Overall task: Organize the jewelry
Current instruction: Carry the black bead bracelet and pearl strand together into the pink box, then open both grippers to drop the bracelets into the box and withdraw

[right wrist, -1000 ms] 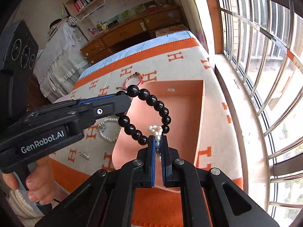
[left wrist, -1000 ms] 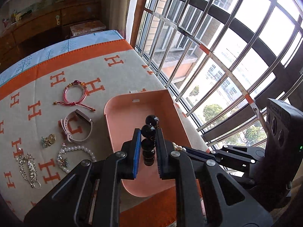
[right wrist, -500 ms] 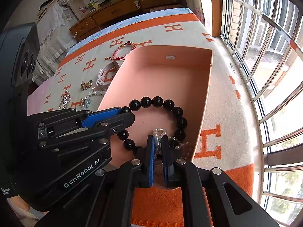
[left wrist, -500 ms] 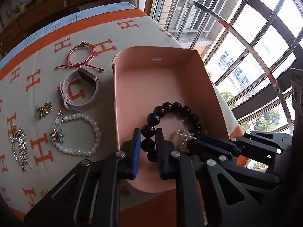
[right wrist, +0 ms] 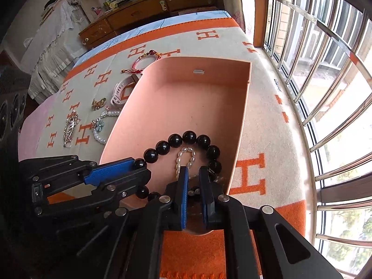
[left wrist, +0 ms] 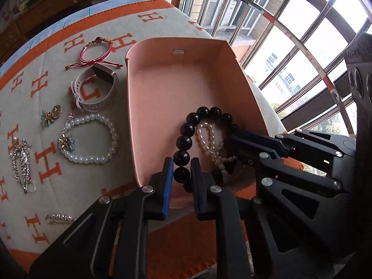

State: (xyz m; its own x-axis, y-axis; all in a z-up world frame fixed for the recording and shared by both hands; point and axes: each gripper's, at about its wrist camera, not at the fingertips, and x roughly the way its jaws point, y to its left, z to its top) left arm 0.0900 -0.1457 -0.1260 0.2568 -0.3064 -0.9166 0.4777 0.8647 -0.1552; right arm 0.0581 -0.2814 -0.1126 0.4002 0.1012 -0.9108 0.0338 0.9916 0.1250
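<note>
Grippers both pitch steeply down into the near end of the pink tray (left wrist: 241, 86). Left gripper (left wrist: 181, 174) pinches one bead of the black bead bracelet (right wrist: 181, 139), which lies on the tray floor. Right gripper (right wrist: 193, 181) has just been easing apart, pads slightly spread, the small pearl strand (right wrist: 184, 157) loose between them. Tray walls hem both in closely; the far half offers bare floor. Pearl bracelet (left wrist: 90, 138) lies outside on the blanket (left wrist: 46, 88).

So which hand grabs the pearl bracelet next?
Left gripper, probably: the pearl bracelet lies on its side of the tray, once it drops the black beads. Right gripper, jaws just opening around a pearl strand, sits farther.
</note>
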